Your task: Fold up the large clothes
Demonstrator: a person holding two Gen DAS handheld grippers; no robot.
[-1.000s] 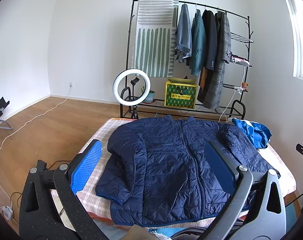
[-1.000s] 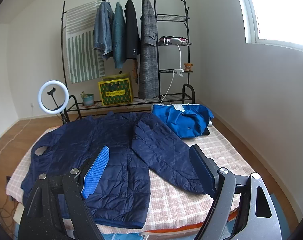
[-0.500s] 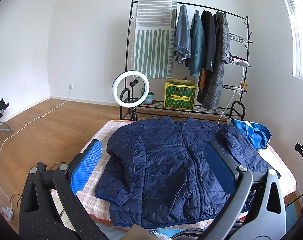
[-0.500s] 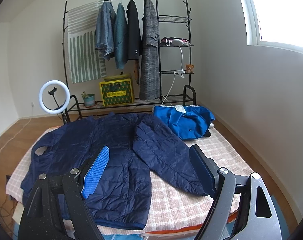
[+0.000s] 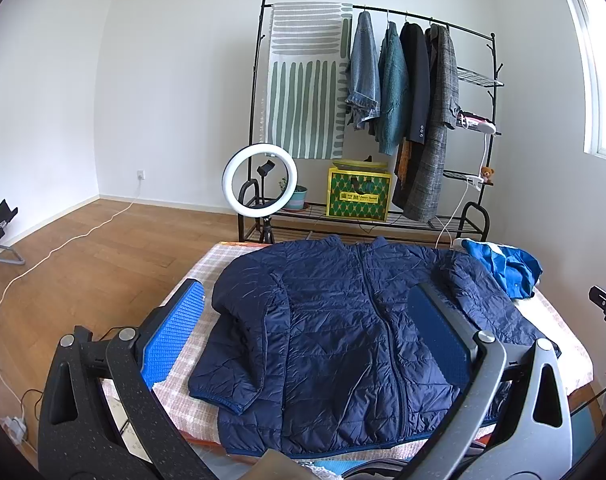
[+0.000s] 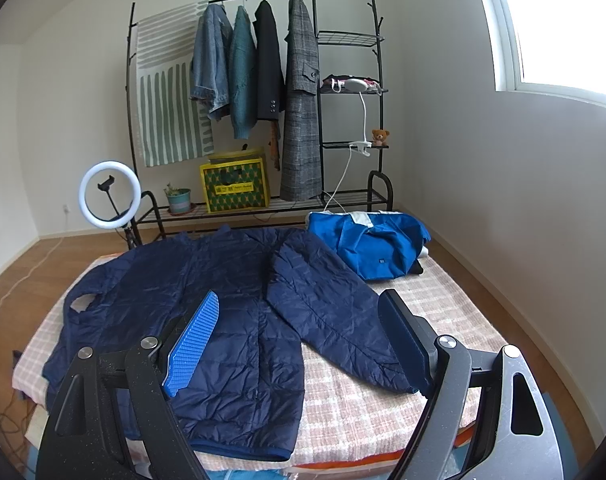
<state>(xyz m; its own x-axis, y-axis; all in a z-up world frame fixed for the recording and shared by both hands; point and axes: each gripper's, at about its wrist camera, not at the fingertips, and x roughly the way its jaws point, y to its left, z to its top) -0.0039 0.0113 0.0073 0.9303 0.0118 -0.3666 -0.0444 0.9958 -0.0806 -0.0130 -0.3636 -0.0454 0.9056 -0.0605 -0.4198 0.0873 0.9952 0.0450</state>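
Your left gripper (image 5: 307,332) hangs released, jaws spread wide and holding nothing, above the near edge of the navy quilted puffer jacket (image 5: 343,328), which lies front-up and zipped on the pink checked bed cover (image 6: 443,304). Your right gripper (image 6: 303,344) is likewise released and empty, poised over the jacket's outstretched sleeve (image 6: 335,312). A crumpled bright blue garment (image 6: 375,244) sits at the bed's far corner, just beside that sleeve's shoulder.

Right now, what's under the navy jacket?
The navy jacket lies spread flat on the checked cover of the bed. The cover shows around it; whatever lies beneath the jacket's body is hidden. A blue garment sits beside its sleeve.
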